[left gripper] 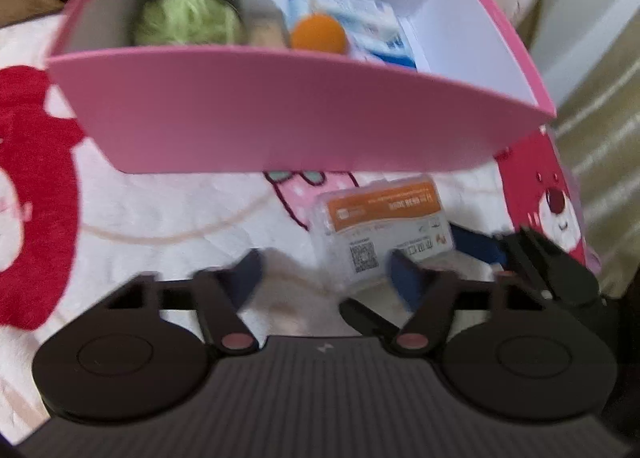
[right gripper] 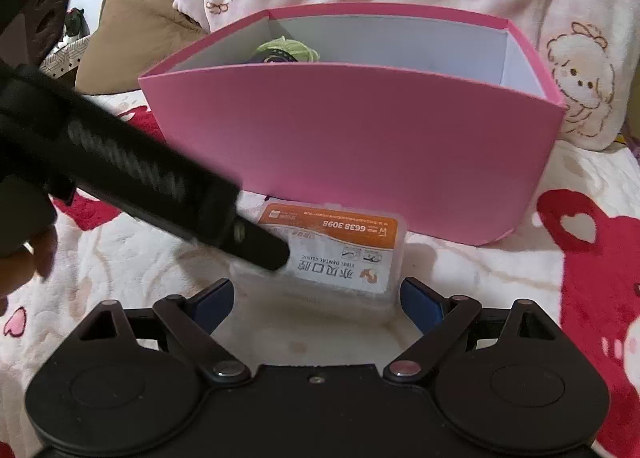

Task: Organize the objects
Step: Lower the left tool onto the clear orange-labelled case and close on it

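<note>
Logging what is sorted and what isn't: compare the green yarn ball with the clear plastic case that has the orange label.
The green yarn ball sits inside the pink box; the clear plastic case lies outside it on the blanket, in front of the near wall. The yarn is round and fuzzy with a dark band; the case is flat, hard-edged and printed. The right gripper is open around the case; nothing is near the yarn. Both are small household items.

Two black grippers, left gripper (left gripper: 324, 270) and right gripper (right gripper: 316, 294), each with blue finger pads (right gripper: 420, 304), round black discs, small silver or pinkish screws, ridged dark body. Bare skin on a hand (right gripper: 24, 258), far left.
</note>
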